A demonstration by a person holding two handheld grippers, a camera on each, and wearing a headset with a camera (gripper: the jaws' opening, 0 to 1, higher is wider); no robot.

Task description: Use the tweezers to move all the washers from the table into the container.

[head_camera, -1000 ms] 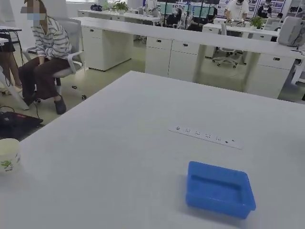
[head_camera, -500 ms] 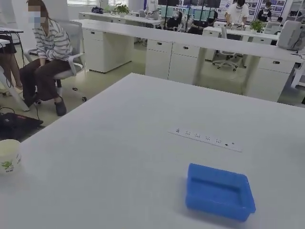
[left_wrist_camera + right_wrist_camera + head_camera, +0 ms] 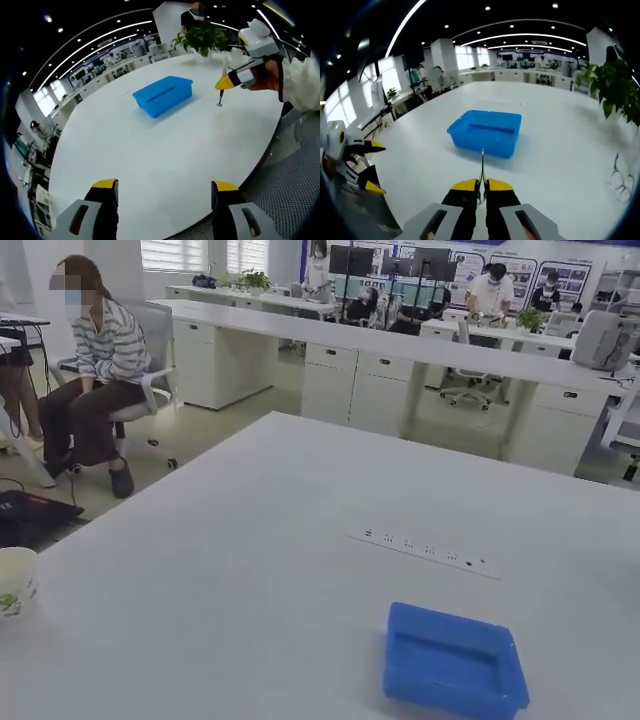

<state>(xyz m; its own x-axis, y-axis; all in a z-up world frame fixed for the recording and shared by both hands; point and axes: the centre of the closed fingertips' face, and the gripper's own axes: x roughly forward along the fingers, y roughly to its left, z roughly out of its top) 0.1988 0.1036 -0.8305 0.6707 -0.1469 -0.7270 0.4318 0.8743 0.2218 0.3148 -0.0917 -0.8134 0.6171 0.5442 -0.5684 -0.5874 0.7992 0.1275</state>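
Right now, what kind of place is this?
Probably an open-plan office or lab: long white desks with drawer cabinets, a person seated on a grey wheeled office chair, and a flat white power strip on the big white table.

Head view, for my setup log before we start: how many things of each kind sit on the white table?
Blue container: 1
White power strip: 1
White cup: 1
Total: 3
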